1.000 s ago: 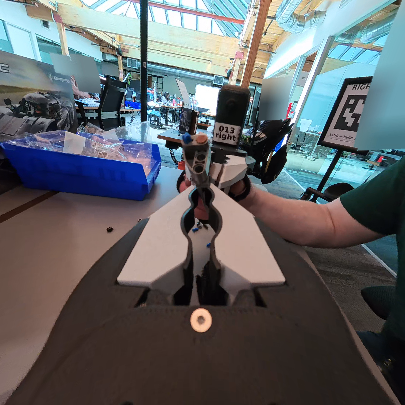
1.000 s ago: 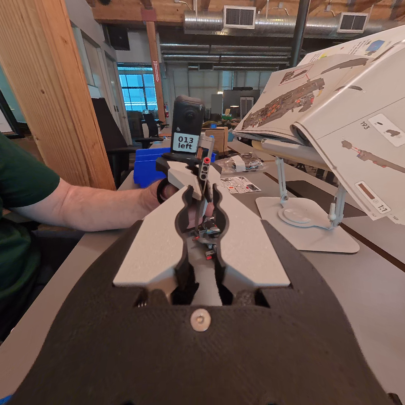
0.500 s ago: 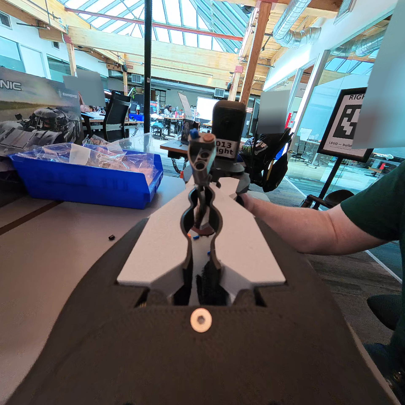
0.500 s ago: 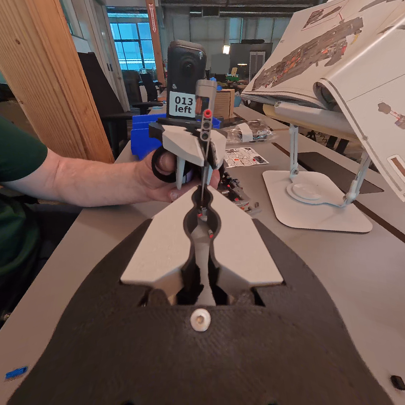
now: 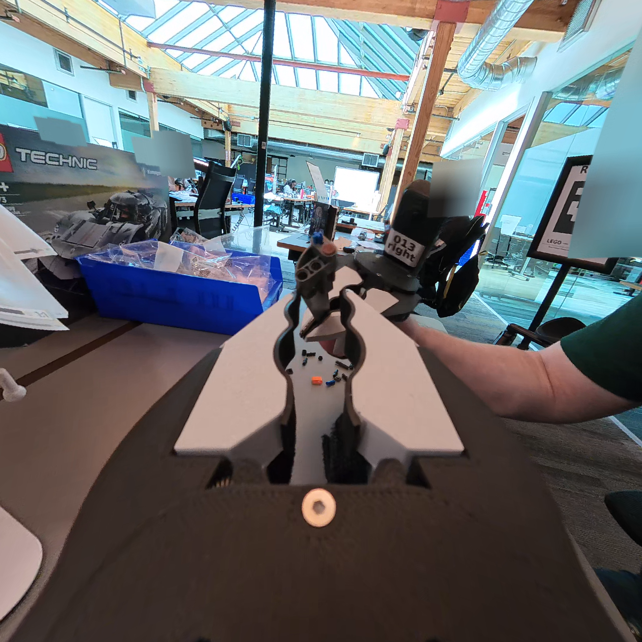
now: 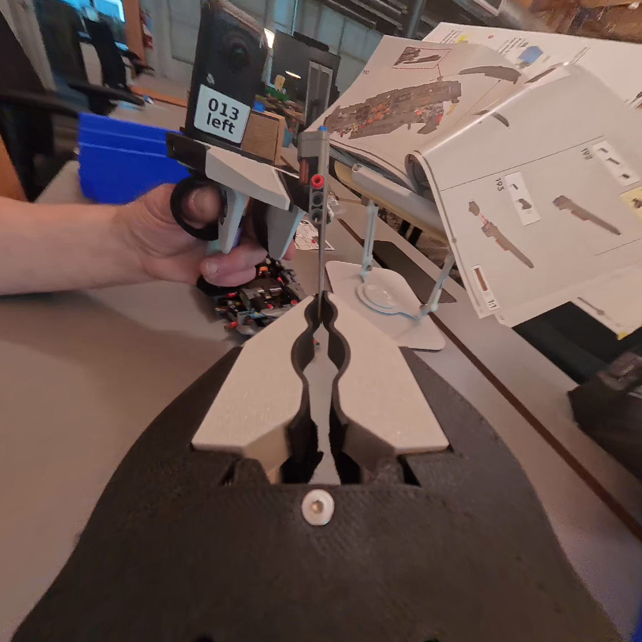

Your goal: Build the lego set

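My right hand-held gripper (image 6: 321,305) is pressed together on the lower tip of a thin grey lego piece (image 6: 318,194), which stands upright at 12 o'clock in its view. My left hand-held gripper (image 5: 319,309) has its fingers spread around that same piece; I cannot tell if they touch it. Small loose parts (image 5: 324,373) lie on the bench (image 5: 87,399) below. A half-built model (image 6: 258,300) sits at 11 o'clock, with the open instruction book (image 6: 521,156) at 2 o'clock.

Opposed close wrist views; shared table (image 5: 87,382)
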